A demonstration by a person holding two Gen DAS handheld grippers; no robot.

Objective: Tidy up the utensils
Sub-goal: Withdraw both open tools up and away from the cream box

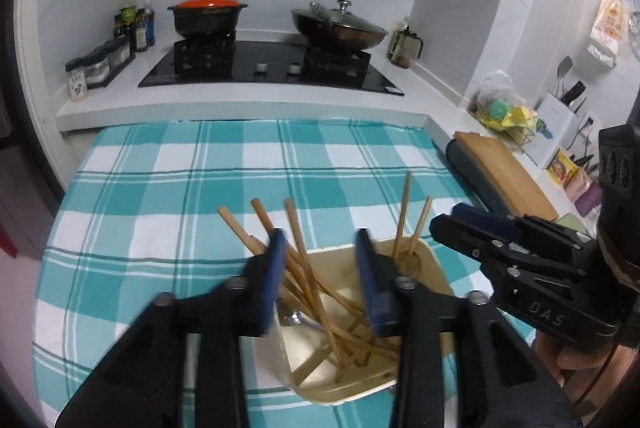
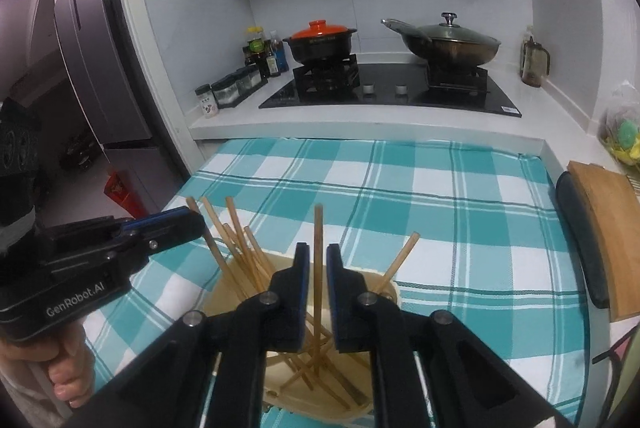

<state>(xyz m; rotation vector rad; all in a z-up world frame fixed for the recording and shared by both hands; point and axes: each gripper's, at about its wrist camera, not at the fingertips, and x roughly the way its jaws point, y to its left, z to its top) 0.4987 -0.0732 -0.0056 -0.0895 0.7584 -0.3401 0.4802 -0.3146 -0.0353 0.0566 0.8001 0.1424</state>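
Note:
A cream utensil holder (image 1: 344,384) stands on the teal checked cloth, full of wooden chopsticks (image 1: 298,240) with a metal spoon (image 1: 294,318) inside. My left gripper (image 1: 322,240) is open above the holder, its jaws on either side of some chopsticks. My right gripper (image 2: 318,252) hovers over the same holder (image 2: 224,292), jaws narrowly apart around one upright chopstick (image 2: 318,228); no pad clearly touches it. Each gripper shows in the other's view: the right one (image 1: 464,218) and the left one (image 2: 188,218).
The checked cloth (image 1: 200,188) covers the table. Behind is a stove (image 1: 272,68) with an orange-lidded pot (image 1: 208,14) and a lidded wok (image 1: 340,26). Spice jars (image 1: 100,62) stand left. A wooden cutting board (image 1: 504,172) and knife block (image 1: 560,116) lie right. A fridge (image 2: 92,68) stands far left.

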